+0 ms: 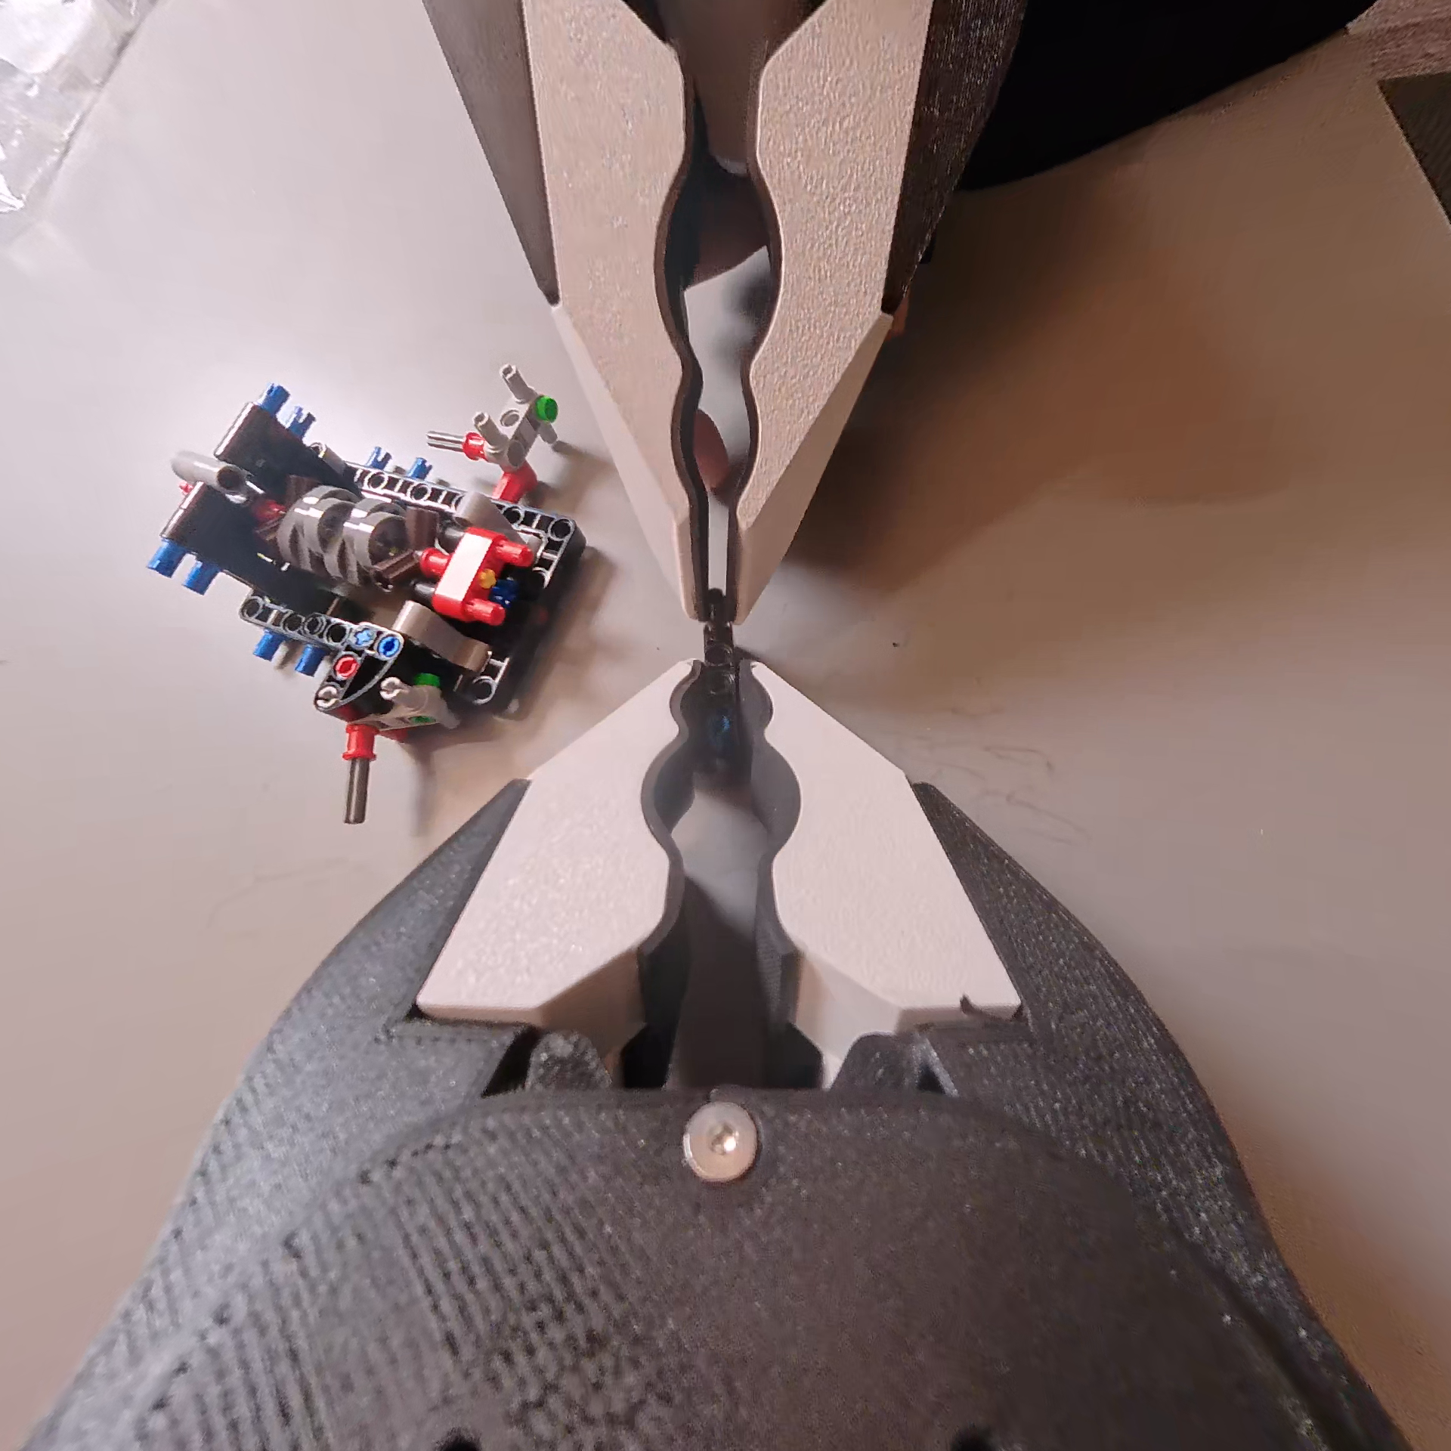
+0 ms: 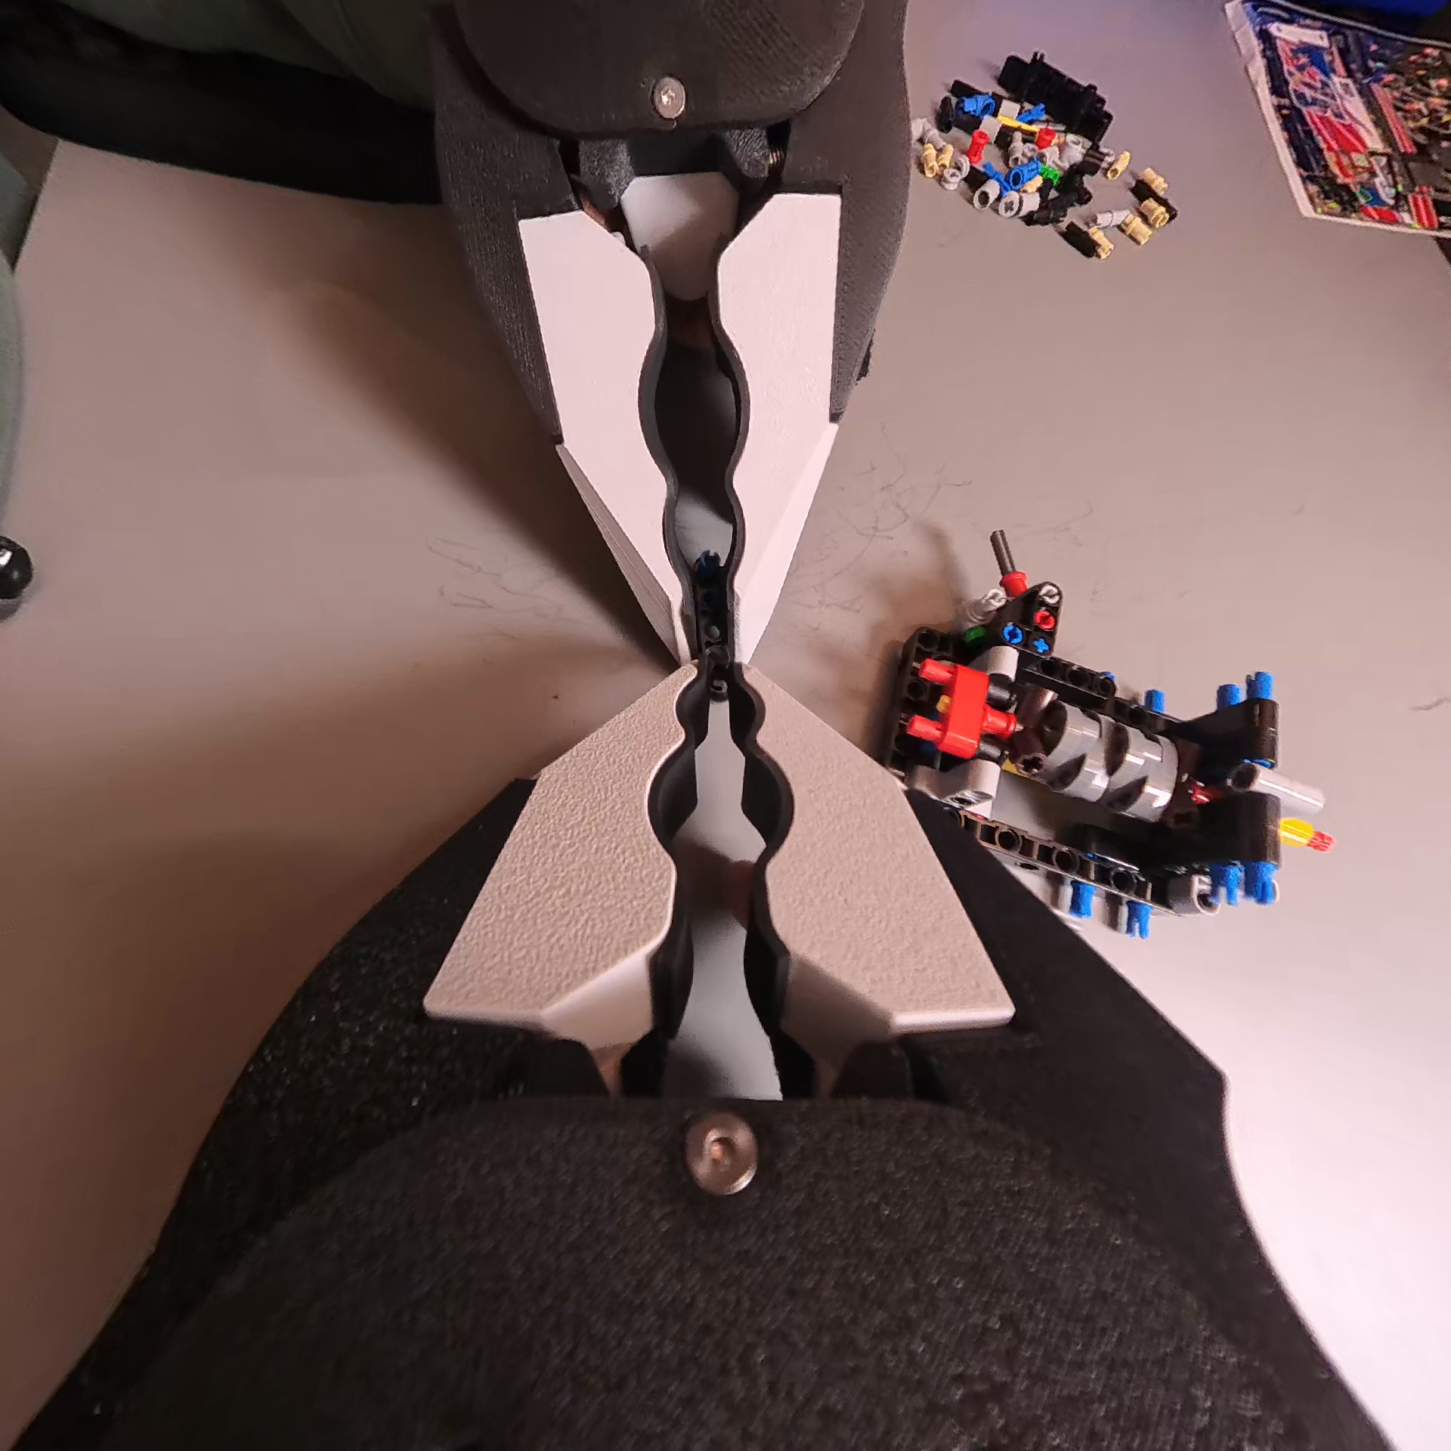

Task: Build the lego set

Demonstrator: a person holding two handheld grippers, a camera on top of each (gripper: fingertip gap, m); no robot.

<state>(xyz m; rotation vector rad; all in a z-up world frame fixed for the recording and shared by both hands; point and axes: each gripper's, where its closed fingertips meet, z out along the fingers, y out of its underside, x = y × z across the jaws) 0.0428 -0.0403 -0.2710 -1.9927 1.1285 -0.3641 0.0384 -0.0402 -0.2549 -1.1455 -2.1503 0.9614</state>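
My left gripper (image 1: pixel 718 675) and right gripper (image 2: pixel 716 679) meet tip to tip above the table. Both are shut on one thin black holed beam (image 1: pixel 716 640). A blue pin (image 1: pixel 722 726) sits in the part of the beam between the left fingers. In the left wrist view the right gripper (image 1: pixel 716 604) comes in from the top. In the right wrist view the left gripper (image 2: pixel 710 640) comes in from the top, with the beam (image 2: pixel 709 608) and pin (image 2: pixel 707 561) in it. The partly built model (image 1: pixel 377 565) lies on the table beside them (image 2: pixel 1099 769), untouched.
A pile of small loose parts (image 2: pixel 1036 157) lies at the far right, next to a printed booklet (image 2: pixel 1358 110). A clear plastic bag (image 1: pixel 39 102) is at the table's far left corner. A person's dark clothing (image 1: pixel 1178 63) is at the table edge. Only a small space, under 4 cm, lies between the two pairs of fingers.
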